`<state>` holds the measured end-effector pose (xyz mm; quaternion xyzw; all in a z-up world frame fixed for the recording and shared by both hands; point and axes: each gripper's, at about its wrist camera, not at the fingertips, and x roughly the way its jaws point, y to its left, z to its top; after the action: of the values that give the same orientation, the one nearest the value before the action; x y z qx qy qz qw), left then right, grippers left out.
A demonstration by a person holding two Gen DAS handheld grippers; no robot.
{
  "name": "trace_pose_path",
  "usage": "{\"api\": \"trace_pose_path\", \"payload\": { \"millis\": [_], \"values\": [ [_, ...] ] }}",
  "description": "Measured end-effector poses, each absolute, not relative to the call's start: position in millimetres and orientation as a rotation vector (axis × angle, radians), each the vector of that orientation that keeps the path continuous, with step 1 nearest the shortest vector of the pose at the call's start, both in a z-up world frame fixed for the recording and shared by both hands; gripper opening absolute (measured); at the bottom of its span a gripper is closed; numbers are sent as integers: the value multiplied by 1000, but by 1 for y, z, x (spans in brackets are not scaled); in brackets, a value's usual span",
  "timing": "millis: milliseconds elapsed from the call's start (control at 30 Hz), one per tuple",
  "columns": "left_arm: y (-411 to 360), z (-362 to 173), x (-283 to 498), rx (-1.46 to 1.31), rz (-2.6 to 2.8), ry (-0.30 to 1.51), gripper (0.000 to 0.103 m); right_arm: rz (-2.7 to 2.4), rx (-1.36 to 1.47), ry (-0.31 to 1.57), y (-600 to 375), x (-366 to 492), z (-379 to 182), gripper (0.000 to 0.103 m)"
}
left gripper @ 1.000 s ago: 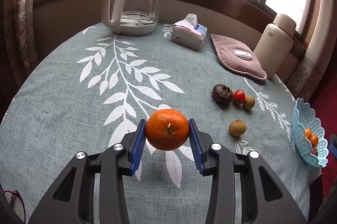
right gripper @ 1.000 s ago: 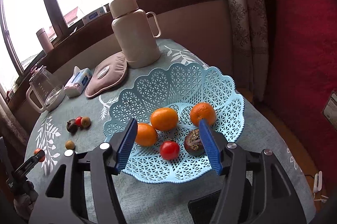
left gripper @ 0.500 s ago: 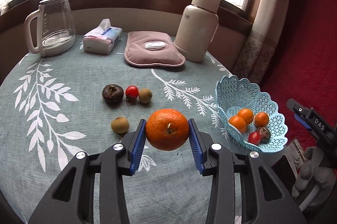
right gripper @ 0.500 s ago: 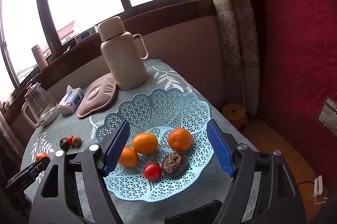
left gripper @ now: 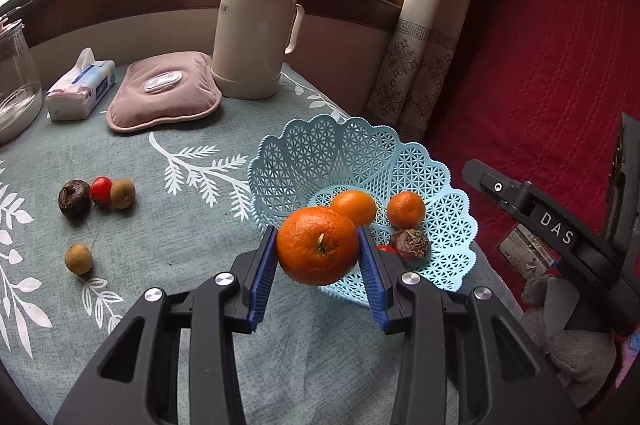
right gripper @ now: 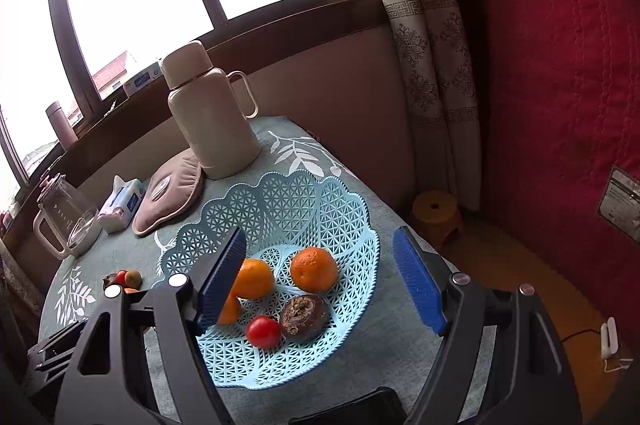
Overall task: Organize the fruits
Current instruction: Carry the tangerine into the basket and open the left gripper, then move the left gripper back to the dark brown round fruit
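Observation:
My left gripper (left gripper: pixel 318 257) is shut on a large orange (left gripper: pixel 318 251) and holds it just in front of the near-left rim of the light blue lattice basket (left gripper: pixel 340 153). The basket holds oranges (left gripper: pixel 354 207), a red tomato and a dark brown fruit (left gripper: pixel 410 245). My right gripper (right gripper: pixel 320 281) is wide open and empty above the basket (right gripper: pixel 304 201), with the oranges (right gripper: pixel 314 269), tomato (right gripper: pixel 263 331) and dark fruit (right gripper: pixel 305 317) below it. On the cloth to the left lie a dark fruit (left gripper: pixel 75 198), a tomato (left gripper: pixel 101 189) and two small brown fruits (left gripper: pixel 123 193).
A cream thermos (left gripper: pixel 258 25), a pink heating pad (left gripper: pixel 164 91), a tissue pack (left gripper: pixel 82 91) and a glass kettle (left gripper: pixel 14 81) stand at the back of the table. The table edge runs right of the basket, by a red wall. A yellow stool (right gripper: pixel 436 213) is on the floor.
My left gripper has swung right with the orange, from mid-table to the basket's rim. My right gripper has opened wider and pulled back above the basket.

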<state>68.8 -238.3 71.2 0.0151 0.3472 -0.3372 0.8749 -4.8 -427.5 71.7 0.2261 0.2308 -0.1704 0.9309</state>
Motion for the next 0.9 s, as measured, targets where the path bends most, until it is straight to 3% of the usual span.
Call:
{"api": "trace_pose_path", "payload": {
  "millis": [100,167,367,467,633,900],
  "values": [
    [-245,68,66,24,-731,720,45,-343,459,472,-427,-5,73,77],
    [-245,70,62,21,-737,687,65,-342,463,472,-427,-5,72,77],
    [-227,78,63,-14,-684,631,91,-339,475,470,-427,-6,73,80],
    [-214,77,67,-15,-608,618,96,-332,476,463,-425,-7,74,87],
    [-191,72,77,-27,-502,625,96,-317,493,459,-422,-8,74,94],
    [-168,59,86,-52,-440,673,96,-297,521,460,-419,-8,74,96]
  ]
}}
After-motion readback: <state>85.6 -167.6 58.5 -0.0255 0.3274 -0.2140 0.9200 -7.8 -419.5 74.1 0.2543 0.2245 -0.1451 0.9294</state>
